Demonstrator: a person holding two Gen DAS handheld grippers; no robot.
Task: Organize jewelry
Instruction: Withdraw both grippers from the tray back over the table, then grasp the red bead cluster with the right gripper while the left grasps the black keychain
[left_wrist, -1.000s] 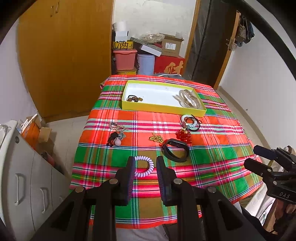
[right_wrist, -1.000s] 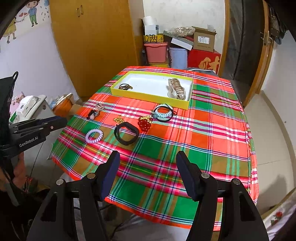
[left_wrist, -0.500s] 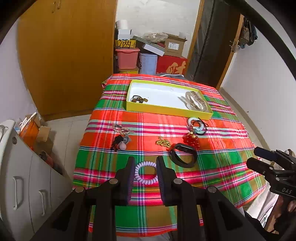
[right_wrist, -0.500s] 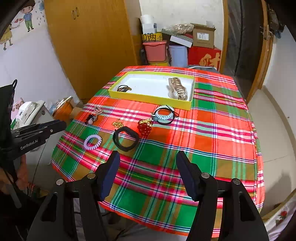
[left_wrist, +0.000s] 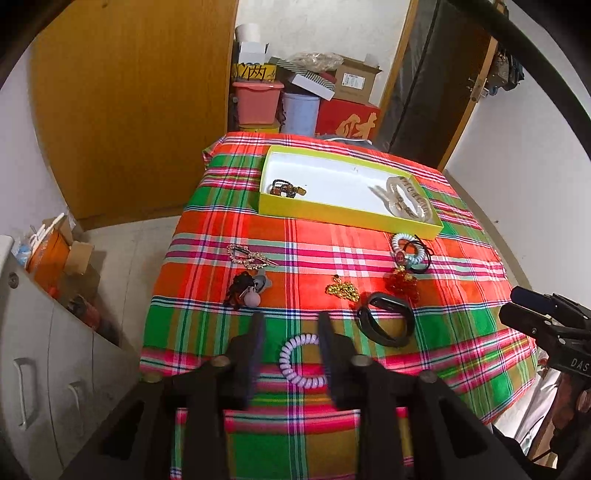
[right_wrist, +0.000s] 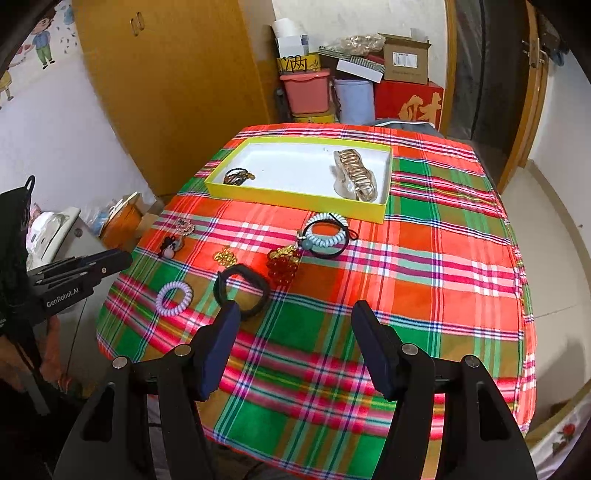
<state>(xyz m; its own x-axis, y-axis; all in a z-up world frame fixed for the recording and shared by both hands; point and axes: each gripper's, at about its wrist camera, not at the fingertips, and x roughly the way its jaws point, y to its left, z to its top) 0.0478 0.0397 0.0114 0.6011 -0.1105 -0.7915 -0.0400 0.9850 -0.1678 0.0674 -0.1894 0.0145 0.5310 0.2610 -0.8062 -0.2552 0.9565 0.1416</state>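
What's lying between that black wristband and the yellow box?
A red bead charm and a pale spiral hair tie with a black elastic lie between the black wristband and yellow box, clearest from the right wrist.

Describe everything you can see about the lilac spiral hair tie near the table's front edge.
The lilac spiral hair tie is a closed ring of coiled, glossy, plastic-looking cord. It lies flat on the plaid tablecloth, left of the black wristband and apart from it. The left gripper hangs over it, its jaws just opened wider; the ring shows between the fingers, but contact cannot be confirmed.
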